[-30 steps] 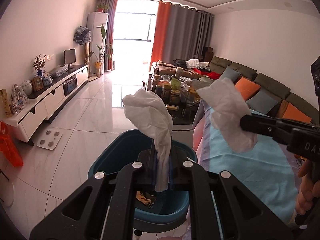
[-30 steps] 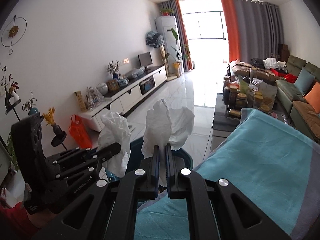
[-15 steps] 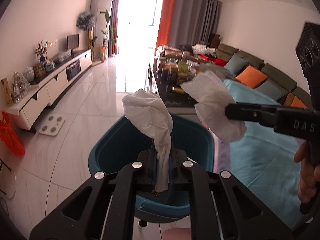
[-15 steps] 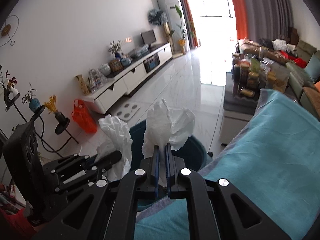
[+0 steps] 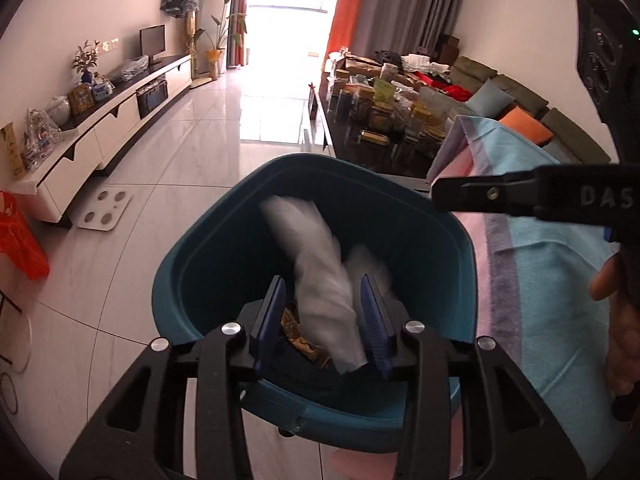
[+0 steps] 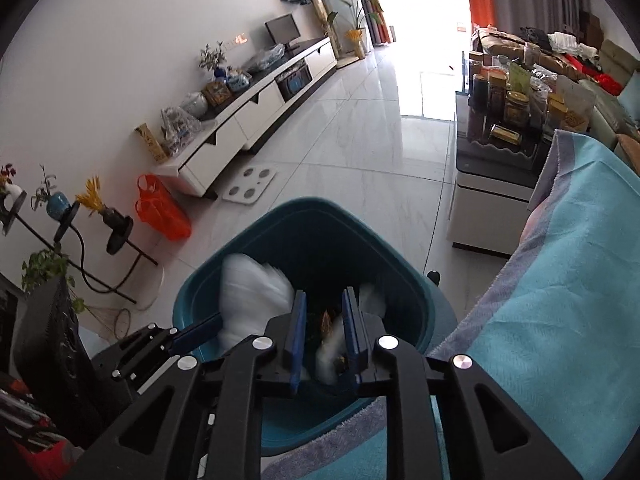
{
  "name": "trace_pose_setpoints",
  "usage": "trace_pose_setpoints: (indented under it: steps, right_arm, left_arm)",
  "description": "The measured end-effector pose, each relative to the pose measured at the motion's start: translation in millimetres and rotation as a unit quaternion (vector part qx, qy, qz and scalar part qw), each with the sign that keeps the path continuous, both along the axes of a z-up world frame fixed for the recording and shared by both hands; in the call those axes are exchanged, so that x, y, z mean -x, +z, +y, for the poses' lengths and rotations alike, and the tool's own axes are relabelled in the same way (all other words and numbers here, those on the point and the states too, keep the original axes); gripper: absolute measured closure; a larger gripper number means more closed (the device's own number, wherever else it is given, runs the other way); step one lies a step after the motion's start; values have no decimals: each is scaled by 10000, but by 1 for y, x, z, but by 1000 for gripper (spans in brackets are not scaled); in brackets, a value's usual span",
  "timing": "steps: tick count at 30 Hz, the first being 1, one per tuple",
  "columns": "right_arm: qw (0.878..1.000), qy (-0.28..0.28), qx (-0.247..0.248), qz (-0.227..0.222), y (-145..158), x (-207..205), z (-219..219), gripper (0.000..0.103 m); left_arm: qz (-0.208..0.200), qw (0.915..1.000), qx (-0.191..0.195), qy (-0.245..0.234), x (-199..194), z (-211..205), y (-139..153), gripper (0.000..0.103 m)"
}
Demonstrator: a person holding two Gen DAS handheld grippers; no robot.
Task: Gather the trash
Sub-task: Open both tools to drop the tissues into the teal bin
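Both grippers over the teal bin [image 5: 192,264] right now, and both have let go. Left gripper [image 5: 326,320]: jaws spread wide, a white tissue [image 5: 320,264] blurred between and just ahead of them, dropping into the bin. No pinch on it that I can see. Right gripper [image 6: 324,332]: jaws parted too, a second tissue [image 6: 370,296] showing just past its right finger; more white paper below the jaws, w/ what looks like a gold-brown wrapper at the bottom. The left-hand tissue also shows in the right wrist view, ahead-left of the right jaws.

Step in hand, I'd say: the drop. To do it well, hold both tools over the mouth, jaws apart, till the paper clears the pads. Tissue is light and clingy, could snag on a blue pad [image 5: 272,312] or drift to the rim. Lift straight up after, don't sweep sideways.

Around: teal blanket [image 6: 560,300] immediately right of the right gripper, its edge near the bin rim, so paper could land there instead. The two grippers sit close, mind a bump. Further ahead-left: white scale [image 5: 105,212] on the floor, orange bag [image 5: 20,240], long TV cabinet [image 5: 100,124]. Ahead-right: cluttered coffee table [image 5: 380,120]. None of those block the drop.
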State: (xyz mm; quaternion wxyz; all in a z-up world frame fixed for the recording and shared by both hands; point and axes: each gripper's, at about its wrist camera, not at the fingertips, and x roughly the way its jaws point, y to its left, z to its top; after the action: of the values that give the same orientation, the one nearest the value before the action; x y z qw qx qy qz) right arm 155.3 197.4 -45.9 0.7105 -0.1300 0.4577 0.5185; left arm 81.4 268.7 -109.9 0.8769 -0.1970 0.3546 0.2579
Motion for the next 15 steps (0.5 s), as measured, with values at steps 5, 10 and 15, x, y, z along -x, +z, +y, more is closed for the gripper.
trace_pose_setpoints:
  steps: [5,10,15]
  right_arm:
    - [9989,-247,-382,-54,16,-6,-23,76]
    - [9948,-474,-852,-283,44,-3,-54,60]
    - [9871,-653,-1337,-593,68,7,-90,42]
  left_arm:
    - [-120,9997,-201,109,5,-8,9,44]
    - [-530,9971,-449,309,28,-11,44,28]
    - [-932,9923,-570,578,54,-15,75,18]
